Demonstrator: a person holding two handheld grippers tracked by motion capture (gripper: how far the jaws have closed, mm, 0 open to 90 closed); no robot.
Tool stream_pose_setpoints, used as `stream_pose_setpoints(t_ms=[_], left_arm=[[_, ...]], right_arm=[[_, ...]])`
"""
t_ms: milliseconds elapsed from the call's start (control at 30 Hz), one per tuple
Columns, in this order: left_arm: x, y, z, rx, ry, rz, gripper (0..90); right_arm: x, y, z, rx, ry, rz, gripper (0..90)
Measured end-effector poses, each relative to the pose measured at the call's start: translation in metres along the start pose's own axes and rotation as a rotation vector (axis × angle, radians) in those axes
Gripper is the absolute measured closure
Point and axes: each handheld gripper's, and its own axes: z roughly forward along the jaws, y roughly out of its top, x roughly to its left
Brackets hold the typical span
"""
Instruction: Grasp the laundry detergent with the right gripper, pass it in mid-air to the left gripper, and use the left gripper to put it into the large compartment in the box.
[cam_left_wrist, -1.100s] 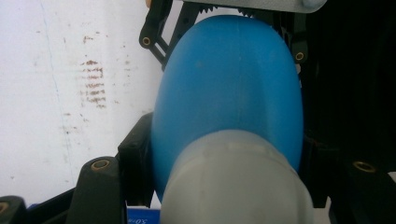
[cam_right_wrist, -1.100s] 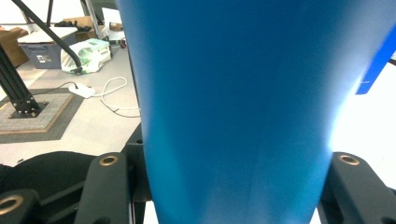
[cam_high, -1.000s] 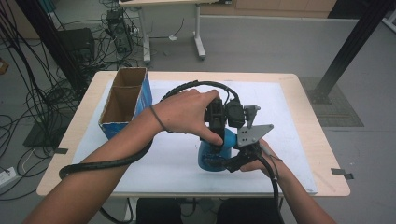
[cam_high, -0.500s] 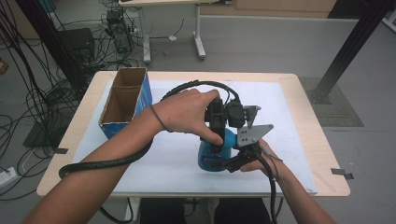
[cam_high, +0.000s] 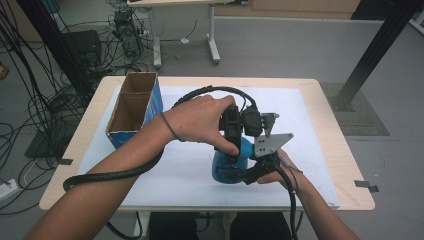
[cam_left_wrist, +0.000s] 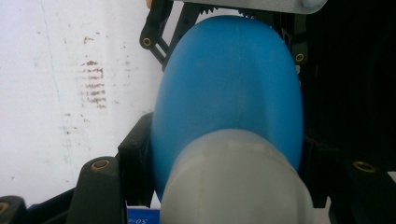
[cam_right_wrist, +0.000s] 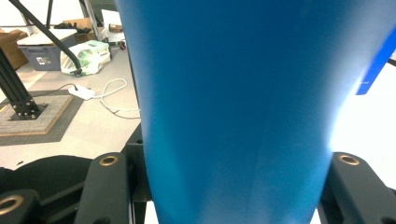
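While both grippers bear on one object, noted as follows. Blue bottle (cam_high: 226, 167) located on the white mat (cam_high: 310, 125), toward the near edge of the tabletop (cam_high: 345, 150), right of centre. Left gripper (cam_high: 234, 145) brought down from above; its fingers (cam_left_wrist: 135, 163) clamped on either side of the bottle's upper body, just below a whitish cap (cam_left_wrist: 236, 182) seen in the left gripper view. Right gripper (cam_high: 250, 175) applied low, from the near-right side; its fingers (cam_right_wrist: 109, 186) clenched on the lower body, as seen in the right gripper view. Open cardboard box (cam_high: 135, 107) standing near the far-left corner, well apart from the bottle.

Risks judged from this position: opposing pulls by two firm grips likely to twist or squash a soft plastic wall; smooth, tapered sides liable to slip out of the lower fingers; cap liable to work loose under a turning load, with spillage onto the mat if contents present. Contents cannot be told.
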Motion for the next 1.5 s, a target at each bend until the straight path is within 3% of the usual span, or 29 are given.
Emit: stream_pose_setpoints(t_ms=[633,1000,1200,1300,1500], left_arm=[[0.001,-0.003,-0.001,-0.016,0.004,-0.002,37.4],[0.002,-0.004,0.000,-0.017,0.012,-0.016,37.6],[0.000,-0.002,-0.001,-0.006,0.021,-0.020,37.6],[0.000,-0.004,-0.003,-0.010,0.025,-0.025,37.6],[0.000,-0.006,-0.004,-0.006,0.025,-0.036,37.5]], right_arm=[[-0.003,-0.001,-0.001,-0.005,0.001,0.002,42.3],[-0.004,-0.009,0.002,-0.040,-0.002,0.017,40.8],[-0.004,-0.010,0.001,-0.055,-0.007,0.043,29.2],[-0.005,-0.010,0.001,-0.051,0.001,0.063,16.1],[0.001,-0.015,0.000,-0.055,-0.030,0.072,2.3]])
